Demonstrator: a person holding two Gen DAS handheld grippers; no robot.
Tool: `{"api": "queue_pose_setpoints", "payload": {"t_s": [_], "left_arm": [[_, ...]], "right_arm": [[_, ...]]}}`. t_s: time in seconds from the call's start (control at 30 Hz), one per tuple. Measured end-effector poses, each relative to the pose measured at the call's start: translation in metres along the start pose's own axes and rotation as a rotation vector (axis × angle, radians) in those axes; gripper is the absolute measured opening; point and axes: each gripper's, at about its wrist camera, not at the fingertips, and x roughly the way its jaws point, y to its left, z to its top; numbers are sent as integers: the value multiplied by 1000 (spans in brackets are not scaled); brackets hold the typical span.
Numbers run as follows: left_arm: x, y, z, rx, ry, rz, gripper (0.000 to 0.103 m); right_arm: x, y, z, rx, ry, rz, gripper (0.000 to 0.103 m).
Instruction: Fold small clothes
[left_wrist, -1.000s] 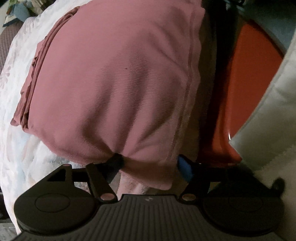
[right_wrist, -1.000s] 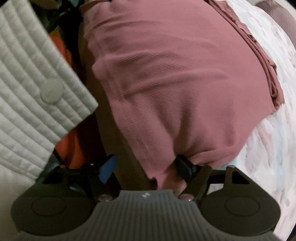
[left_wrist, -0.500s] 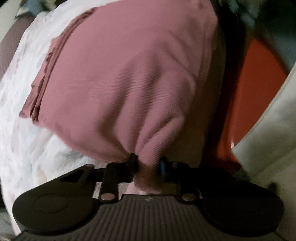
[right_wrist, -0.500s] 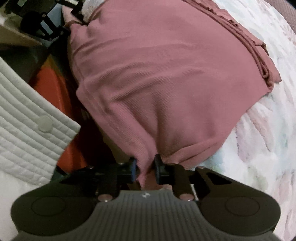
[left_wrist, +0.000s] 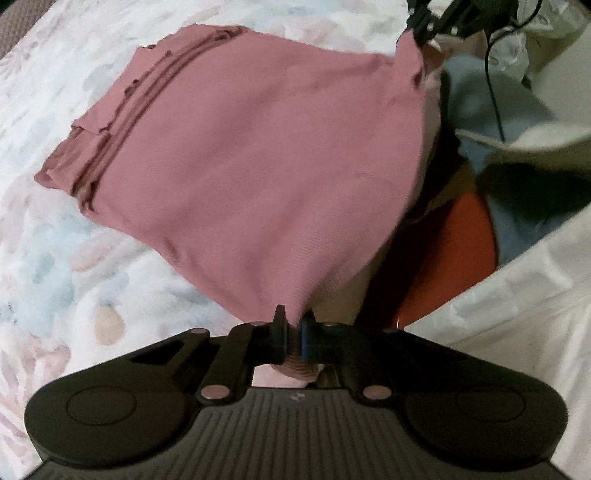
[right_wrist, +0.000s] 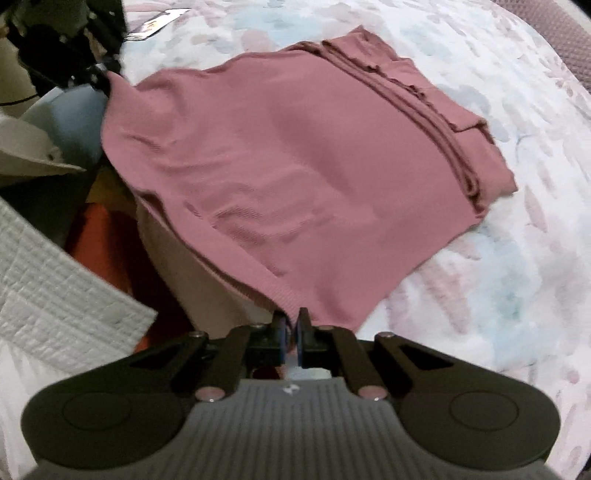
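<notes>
Since the earlier frames both tools had pinched in and lifted, drawing the near hem up off the bed. The left gripper was closing, its jaws already clamped on one near corner of the pink garment; the right gripper sat fully clamped on the other. The far end lay on the floral bedspread. Carrying both corners level and evenly toward the far hem would likely keep the fold square. Only the left view showed the blue cloth; only the right showed the quilted white fabric.
</notes>
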Motion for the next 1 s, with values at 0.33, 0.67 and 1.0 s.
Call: {"api": "queue_pose_setpoints", "payload": {"t_s": [0.33, 0.67, 1.0], "left_arm": [[-2, 80, 38, -153, -20, 23, 7], [61, 157, 44, -487, -26, -15, 24], [26, 192, 22, -689, -188, 17, 52]], "right_arm": [[16, -42, 34, 59, -36, -55, 0], [87, -105, 61, 289, -38, -51, 3], [62, -141, 47, 484, -93, -89, 24]]}}
